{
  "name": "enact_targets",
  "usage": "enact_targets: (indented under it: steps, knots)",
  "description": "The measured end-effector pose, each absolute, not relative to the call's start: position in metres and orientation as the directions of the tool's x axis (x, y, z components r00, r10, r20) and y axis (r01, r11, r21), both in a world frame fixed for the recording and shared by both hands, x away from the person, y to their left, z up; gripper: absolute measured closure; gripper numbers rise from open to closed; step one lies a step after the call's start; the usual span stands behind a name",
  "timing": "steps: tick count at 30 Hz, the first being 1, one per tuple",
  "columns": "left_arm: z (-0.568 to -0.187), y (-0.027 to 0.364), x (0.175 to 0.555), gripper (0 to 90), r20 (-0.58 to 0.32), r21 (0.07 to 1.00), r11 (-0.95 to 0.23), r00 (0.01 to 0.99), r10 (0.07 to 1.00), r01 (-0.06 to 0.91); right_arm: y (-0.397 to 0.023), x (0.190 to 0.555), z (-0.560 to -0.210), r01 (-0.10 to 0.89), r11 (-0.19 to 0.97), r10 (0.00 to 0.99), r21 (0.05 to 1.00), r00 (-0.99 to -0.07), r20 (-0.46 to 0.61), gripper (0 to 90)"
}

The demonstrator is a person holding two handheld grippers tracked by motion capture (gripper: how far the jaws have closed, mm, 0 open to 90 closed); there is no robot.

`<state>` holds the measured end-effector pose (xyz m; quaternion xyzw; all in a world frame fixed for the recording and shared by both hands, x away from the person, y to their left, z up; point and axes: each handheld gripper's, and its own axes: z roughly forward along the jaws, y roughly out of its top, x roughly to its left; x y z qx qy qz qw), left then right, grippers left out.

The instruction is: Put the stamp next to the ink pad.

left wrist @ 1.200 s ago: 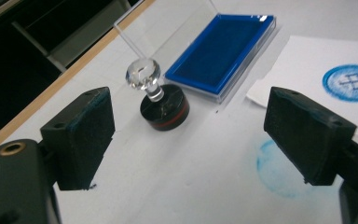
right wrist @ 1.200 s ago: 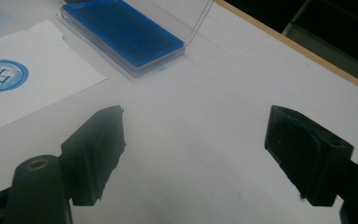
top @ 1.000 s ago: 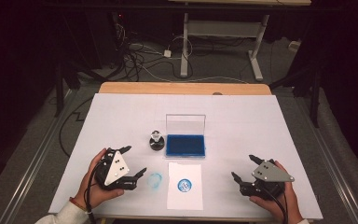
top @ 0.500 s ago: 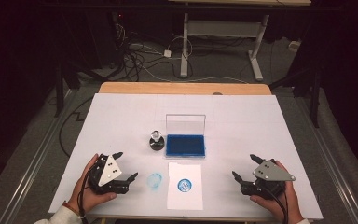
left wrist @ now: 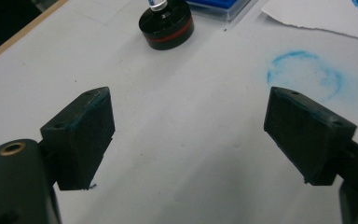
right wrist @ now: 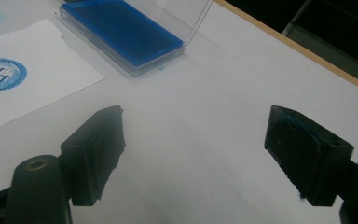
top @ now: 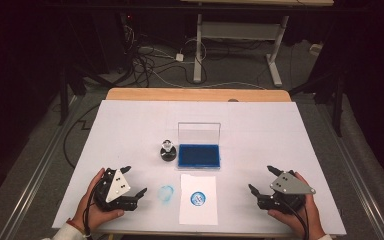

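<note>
A round black stamp (top: 167, 151) with a clear knob stands on the white table, left of an open blue ink pad (top: 198, 155) whose clear lid stands up behind it. In front of the pad lies a white paper sheet (top: 198, 210) bearing a blue round print (top: 198, 198). My left gripper (top: 133, 181) rests low near the front left, open and empty; in its own view the stamp (left wrist: 166, 25) sits ahead. My right gripper (top: 263, 179) rests at the front right, open and empty, with the ink pad (right wrist: 121, 30) and the sheet (right wrist: 37, 79) beyond its jaws.
A faint blue ring smudge (top: 166, 193) marks the white table cover (top: 130, 125) between my left gripper and the sheet. The wooden table edge (top: 195, 94) runs along the back. Cables and a desk frame lie on the dark floor beyond.
My left gripper has sunk a little toward the table and drawn slightly toward the front edge. My right gripper has stayed where it was.
</note>
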<state>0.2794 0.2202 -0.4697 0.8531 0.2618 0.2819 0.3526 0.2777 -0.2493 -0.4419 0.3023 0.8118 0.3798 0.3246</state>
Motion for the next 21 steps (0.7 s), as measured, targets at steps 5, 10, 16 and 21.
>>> enact_targets:
  steps: [5, 10, 16, 21]
  knots:
    - [-0.4687, 0.2211, 0.2775, 16.1, 0.300, 0.751, -0.615, 0.704, 0.643, 0.242, -0.2481, 0.2761, -0.4408, 0.242, 0.526, 0.740, 0.815, -0.603, -0.298, 20.5]
    - [-0.4672, 0.2227, 0.2783, 16.1, 0.303, 0.757, -0.609, 0.699, 0.648, 0.236, -0.2463, 0.2763, -0.4405, 0.237, 0.530, 0.735, 0.814, -0.608, -0.302, 20.4]
    - [-0.4673, 0.2224, 0.2793, 16.1, 0.308, 0.754, -0.613, 0.697, 0.648, 0.237, -0.2468, 0.2779, -0.4418, 0.243, 0.529, 0.735, 0.813, -0.610, -0.296, 20.4]
    - [-0.4672, 0.2228, 0.2825, 16.1, 0.297, 0.761, -0.600, 0.692, 0.658, 0.245, -0.2460, 0.2795, -0.4416, 0.247, 0.526, 0.736, 0.814, -0.611, -0.291, 20.4]
